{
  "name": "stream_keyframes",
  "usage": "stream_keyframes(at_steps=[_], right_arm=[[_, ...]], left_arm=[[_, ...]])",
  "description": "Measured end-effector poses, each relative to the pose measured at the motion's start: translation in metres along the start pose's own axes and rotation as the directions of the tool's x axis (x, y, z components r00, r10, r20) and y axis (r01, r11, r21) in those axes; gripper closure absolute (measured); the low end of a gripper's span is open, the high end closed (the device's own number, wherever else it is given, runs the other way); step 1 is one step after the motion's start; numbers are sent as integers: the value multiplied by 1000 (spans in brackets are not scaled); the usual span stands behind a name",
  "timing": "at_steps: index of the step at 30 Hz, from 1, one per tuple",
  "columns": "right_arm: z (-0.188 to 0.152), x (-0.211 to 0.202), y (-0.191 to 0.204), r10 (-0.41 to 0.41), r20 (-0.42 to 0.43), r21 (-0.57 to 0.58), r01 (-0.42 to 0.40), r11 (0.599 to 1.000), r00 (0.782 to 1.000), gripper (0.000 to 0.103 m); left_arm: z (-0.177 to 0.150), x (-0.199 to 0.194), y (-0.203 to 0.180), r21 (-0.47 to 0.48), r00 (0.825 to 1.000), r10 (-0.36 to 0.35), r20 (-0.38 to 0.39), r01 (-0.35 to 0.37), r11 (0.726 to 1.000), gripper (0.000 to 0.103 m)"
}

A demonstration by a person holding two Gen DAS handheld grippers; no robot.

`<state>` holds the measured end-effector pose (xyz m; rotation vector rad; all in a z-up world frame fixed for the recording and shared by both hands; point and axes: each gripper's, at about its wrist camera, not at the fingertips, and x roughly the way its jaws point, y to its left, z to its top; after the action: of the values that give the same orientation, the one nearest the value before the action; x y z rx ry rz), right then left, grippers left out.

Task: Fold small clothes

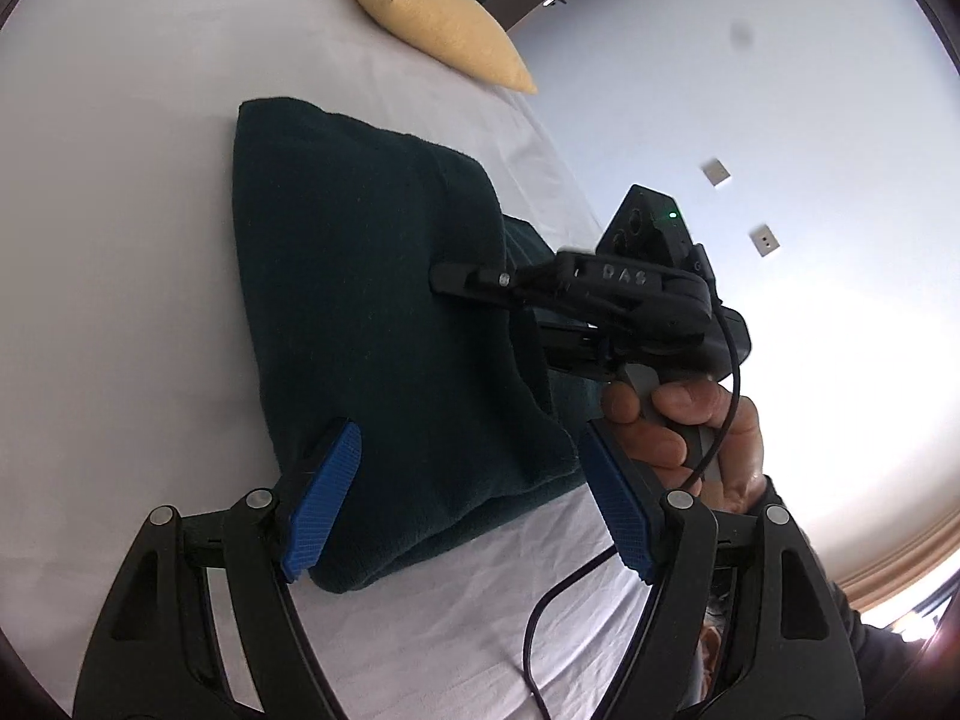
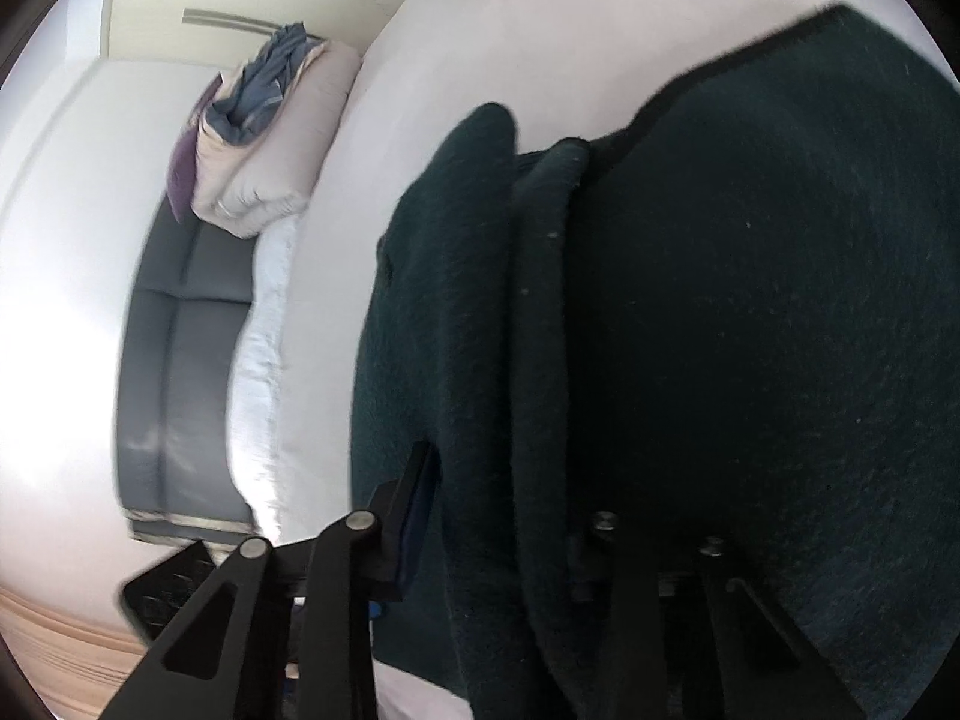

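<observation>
The left gripper (image 1: 468, 504) stands wide apart at the near end of the dark green garment (image 1: 372, 276), one blue pad (image 1: 324, 504) at each side of the near folded edge, pressing on nothing that shows. The right gripper (image 1: 444, 279), held in a hand (image 1: 690, 426), reaches in from the right over the middle of the cloth. In its own view the jaws (image 2: 504, 540) are drawn close with thick folds bunched between them, so it looks clamped on the garment, though the pads are mostly hidden.

The garment lies on the white bed (image 1: 120, 240), already doubled into a rough oblong with several layers stacked. It reads as fleece: soft, light, bulky, not slippery, likely to spring open if let go. The best hold is probably at an edge or corner, pinching all layers together, with the fold laid down flat before release.

Beyond it, at the far end, lies a yellow pillow (image 1: 432, 18).
</observation>
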<state>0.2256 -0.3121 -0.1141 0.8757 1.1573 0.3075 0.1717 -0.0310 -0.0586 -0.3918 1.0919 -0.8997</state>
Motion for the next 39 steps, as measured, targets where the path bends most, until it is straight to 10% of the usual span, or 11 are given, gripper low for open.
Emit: stream_keyframes(at_steps=[16, 31, 36, 39], right_arm=[[-11, -114, -61, -41, 234, 45, 31, 998, 971, 90], [-28, -116, -112, -4, 276, 134, -34, 990, 961, 92], [-34, -133, -110, 18, 303, 162, -71, 984, 953, 76], [-47, -165, -95, -105, 406, 153, 46, 987, 908, 63]], left_arm=[[20, 23, 4, -23, 1000, 9, -11, -10, 1000, 29], [30, 44, 9, 40, 998, 30, -50, -28, 999, 29], [35, 56, 8, 77, 996, 69, -57, -64, 995, 29], [34, 64, 13, 79, 993, 101, -61, -96, 992, 29]])
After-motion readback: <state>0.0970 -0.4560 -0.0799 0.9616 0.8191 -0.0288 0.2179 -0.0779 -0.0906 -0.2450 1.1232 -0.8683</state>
